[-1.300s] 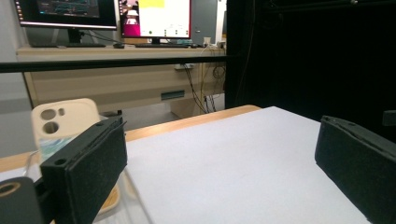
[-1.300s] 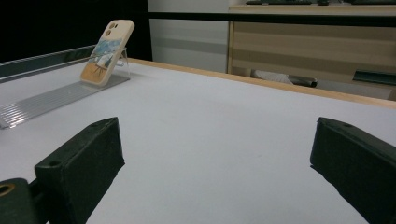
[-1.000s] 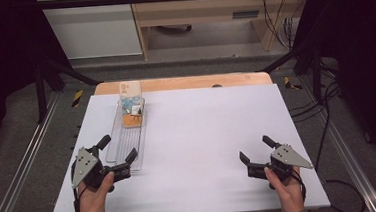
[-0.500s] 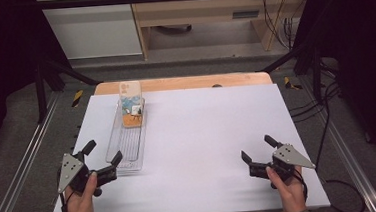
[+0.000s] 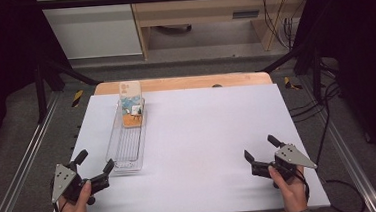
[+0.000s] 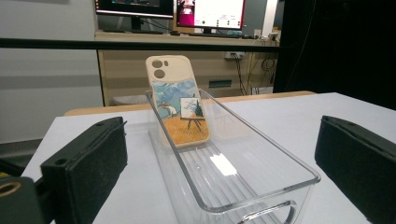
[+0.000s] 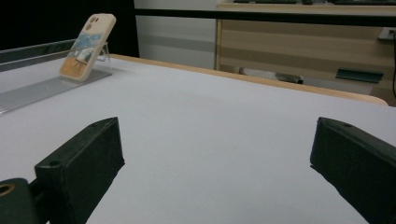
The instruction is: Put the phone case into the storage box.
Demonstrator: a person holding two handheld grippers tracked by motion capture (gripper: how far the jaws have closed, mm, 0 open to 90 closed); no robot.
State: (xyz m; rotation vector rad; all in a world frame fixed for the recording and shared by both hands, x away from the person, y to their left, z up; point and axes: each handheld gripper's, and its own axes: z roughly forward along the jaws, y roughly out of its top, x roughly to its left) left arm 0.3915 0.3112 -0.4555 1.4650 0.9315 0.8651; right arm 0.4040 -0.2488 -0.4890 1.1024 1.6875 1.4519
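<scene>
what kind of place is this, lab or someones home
Most likely a lab recording station: a white table framed by metal rails, computer monitors on a desk behind, and loose cables on the floor.

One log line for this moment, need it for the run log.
left gripper: open, near tray end | right gripper: open, over table | phone case: leaning in tray, far end

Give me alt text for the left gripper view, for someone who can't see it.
A phone case printed with a painting leans upright against the far end of a clear plastic tray on a white table. The left tool frames the tray's near end, jaws wide open.
</scene>
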